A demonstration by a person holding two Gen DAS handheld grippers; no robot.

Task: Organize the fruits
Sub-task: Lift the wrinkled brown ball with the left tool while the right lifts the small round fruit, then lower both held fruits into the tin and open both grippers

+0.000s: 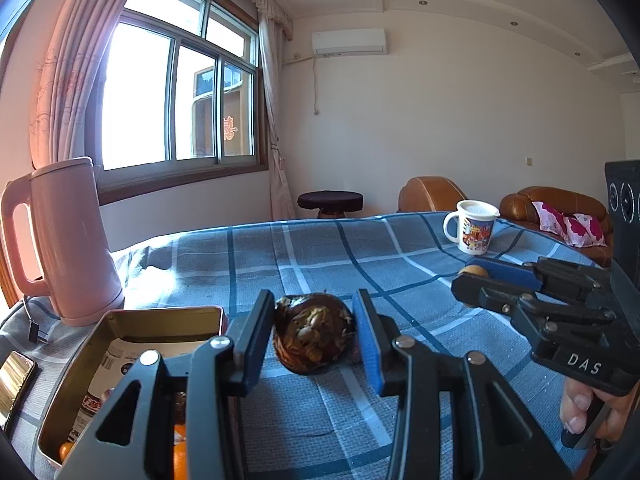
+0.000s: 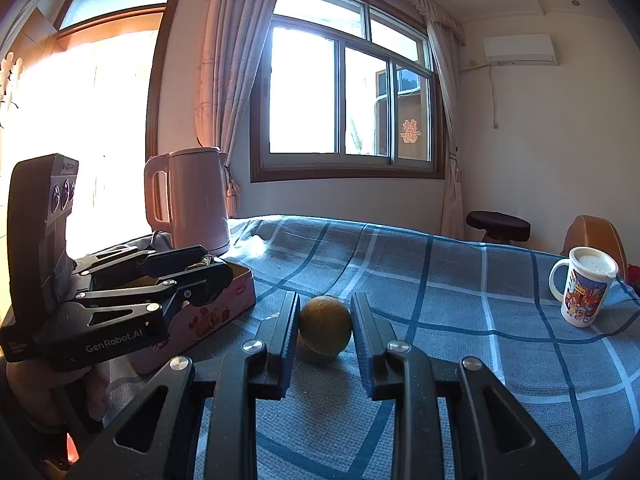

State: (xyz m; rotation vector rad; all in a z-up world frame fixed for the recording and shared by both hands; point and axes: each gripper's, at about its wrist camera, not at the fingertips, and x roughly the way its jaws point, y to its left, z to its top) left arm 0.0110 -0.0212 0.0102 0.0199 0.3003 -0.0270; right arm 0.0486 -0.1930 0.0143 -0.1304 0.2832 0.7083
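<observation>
The left gripper (image 1: 314,334) is clamping a dark brown mottled round fruit (image 1: 314,332) just right of the open rectangular metal tin (image 1: 132,320); farther right of it, the right gripper (image 2: 325,330) is squeezing a small yellowish-green round fruit (image 2: 325,330) above the blue checked cloth (image 2: 460,320).

My left gripper (image 1: 314,332): black plastic frame, triangular cutouts in the link arms, silver round screws at the pivots, blue ribbed pads on the fingers (image 1: 370,340). White "GenRobot.AI" lettering on its side in the right wrist view, at 8 o'clock, plus a tall black camera block (image 2: 42,216) with three round lenses. My right gripper (image 2: 325,326): same black frame, silver screws, dark blue ribbed pads. From the left wrist view it sits at 3 o'clock, white "DAS" lettering on the body, black handle below. My right hand (image 1: 584,408) at 4 o'clock: bare fingers, no glove or sleeve seen.
</observation>
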